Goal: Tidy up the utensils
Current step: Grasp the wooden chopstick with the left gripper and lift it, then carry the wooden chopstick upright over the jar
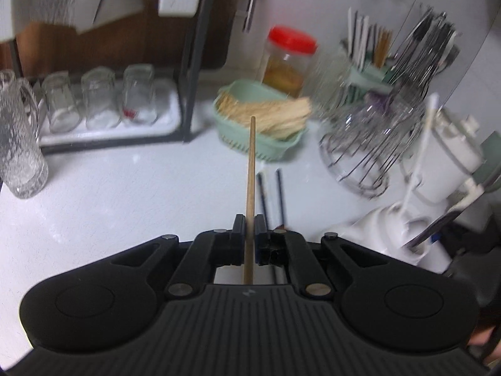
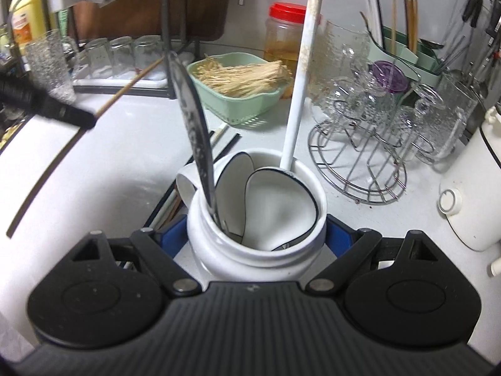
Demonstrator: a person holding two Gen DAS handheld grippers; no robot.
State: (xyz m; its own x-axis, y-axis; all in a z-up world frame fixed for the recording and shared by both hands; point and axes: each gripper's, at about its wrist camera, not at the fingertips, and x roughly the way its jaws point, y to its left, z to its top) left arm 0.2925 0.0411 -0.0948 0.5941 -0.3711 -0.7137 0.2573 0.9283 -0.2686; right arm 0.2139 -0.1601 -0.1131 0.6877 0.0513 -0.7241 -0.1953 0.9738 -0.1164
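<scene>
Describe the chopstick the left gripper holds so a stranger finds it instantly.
Start at the green basket on the white counter. In front of it, the left gripper pinches one wooden chopstick. The dark chopsticks beside it lie on the counter.

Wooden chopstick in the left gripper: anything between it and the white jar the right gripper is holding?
Nothing visible blocks the way. The chopstick hangs above bare counter to the left of the white jar. The jar's mouth is crowded, though: metal spoon, ladle and ceramic spoons fill much of it.
</scene>
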